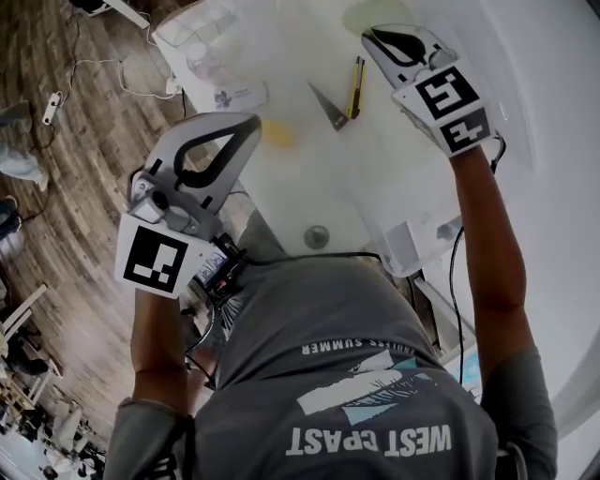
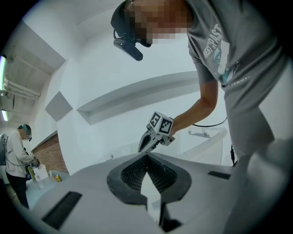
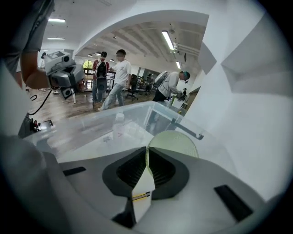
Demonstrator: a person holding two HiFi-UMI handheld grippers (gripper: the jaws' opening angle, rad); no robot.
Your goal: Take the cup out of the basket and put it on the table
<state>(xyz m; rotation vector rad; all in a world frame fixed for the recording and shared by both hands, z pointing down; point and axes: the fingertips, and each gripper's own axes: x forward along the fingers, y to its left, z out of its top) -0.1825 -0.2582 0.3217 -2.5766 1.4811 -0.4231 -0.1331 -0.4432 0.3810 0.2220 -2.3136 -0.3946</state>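
Observation:
A pale yellow-green cup (image 3: pixel 176 142) shows beyond my right gripper's (image 3: pixel 146 153) jaws, which are shut on its thin rim. In the head view this cup (image 1: pixel 367 13) lies at the far edge of the white table (image 1: pixel 309 178), just ahead of the right gripper (image 1: pixel 372 34) and to the right of the clear plastic basket (image 1: pixel 202 42). I cannot tell whether the cup touches the table. My left gripper (image 1: pixel 251 122) hangs at the table's near left edge. Its jaws (image 2: pixel 146 156) are shut with nothing between them.
A small bottle (image 3: pixel 118 125) lies in the clear basket (image 3: pixel 151 114). On the table are a yellow utility knife (image 1: pixel 356 86), a grey triangular piece (image 1: pixel 329 106), a yellow patch (image 1: pixel 278 133) and a white box (image 1: pixel 412 246). People stand in the room behind.

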